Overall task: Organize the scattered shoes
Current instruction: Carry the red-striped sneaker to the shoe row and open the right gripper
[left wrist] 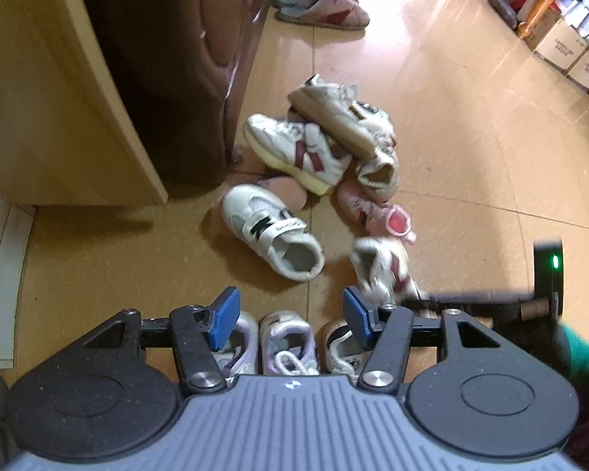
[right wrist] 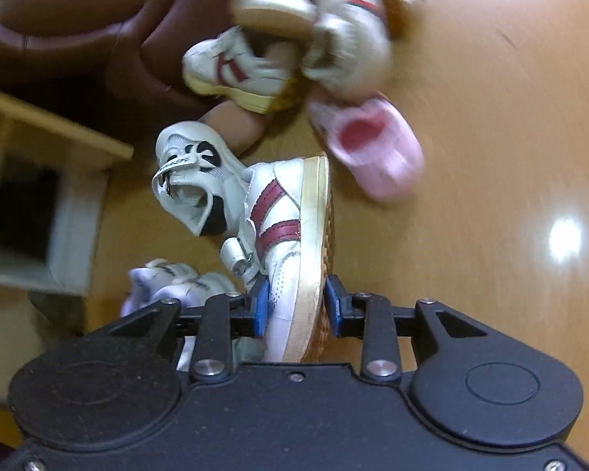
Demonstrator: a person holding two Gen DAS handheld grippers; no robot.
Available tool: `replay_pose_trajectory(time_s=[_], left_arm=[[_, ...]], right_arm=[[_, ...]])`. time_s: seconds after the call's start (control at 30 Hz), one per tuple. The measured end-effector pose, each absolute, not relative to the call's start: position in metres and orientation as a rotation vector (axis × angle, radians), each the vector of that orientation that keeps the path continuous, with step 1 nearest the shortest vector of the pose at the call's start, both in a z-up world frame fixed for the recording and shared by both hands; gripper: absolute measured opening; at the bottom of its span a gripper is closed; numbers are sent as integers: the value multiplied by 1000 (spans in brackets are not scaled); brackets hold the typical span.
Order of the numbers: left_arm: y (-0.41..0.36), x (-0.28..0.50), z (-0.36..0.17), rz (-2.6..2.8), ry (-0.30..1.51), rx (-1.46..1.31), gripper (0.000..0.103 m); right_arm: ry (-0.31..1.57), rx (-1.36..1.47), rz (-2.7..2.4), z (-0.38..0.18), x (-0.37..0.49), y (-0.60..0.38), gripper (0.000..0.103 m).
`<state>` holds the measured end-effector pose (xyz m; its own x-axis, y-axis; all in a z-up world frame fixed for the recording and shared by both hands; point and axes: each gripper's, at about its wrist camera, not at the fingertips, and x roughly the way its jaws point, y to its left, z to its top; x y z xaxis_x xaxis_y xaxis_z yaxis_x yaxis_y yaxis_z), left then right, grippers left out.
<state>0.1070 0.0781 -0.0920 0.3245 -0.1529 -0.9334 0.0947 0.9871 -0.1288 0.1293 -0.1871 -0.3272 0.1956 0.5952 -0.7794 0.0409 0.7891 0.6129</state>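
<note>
Our right gripper [right wrist: 296, 306] clamps a white shoe with maroon stripes [right wrist: 290, 235] by its heel, one pad on the upper and one on the sole, the shoe turned on its side above the tan floor [right wrist: 491, 157]. Our left gripper [left wrist: 290, 310] hangs with its jaws apart and nothing between them, over three shoes lined up side by side [left wrist: 286, 345]. Beyond them a white shoe with black marks [left wrist: 271, 231] stands alone, and a pink shoe [left wrist: 377, 212] lies by the loose pile [left wrist: 333, 133] near the brown sofa [left wrist: 184, 59].
</note>
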Motion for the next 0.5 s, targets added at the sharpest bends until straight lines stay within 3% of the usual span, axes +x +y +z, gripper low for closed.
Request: replay_pose_trajectory(time_s=[0.1,0.2,0.37,0.5], left_arm=[[67,104,-82,-191,1209,-51,57],[59,101,-75,-213,1193,-44,57],[52,98,-68,-231,1176,-35,57],[52,99,-63,-228,1164,-40,57]], right_arm=[[1379,644,309,-340,86,-210,31],[1407,638,188,-346,56,-231,39],[1392,345,158,-323,51,-219,43],[1316,231,211,-303,55,-197,68]])
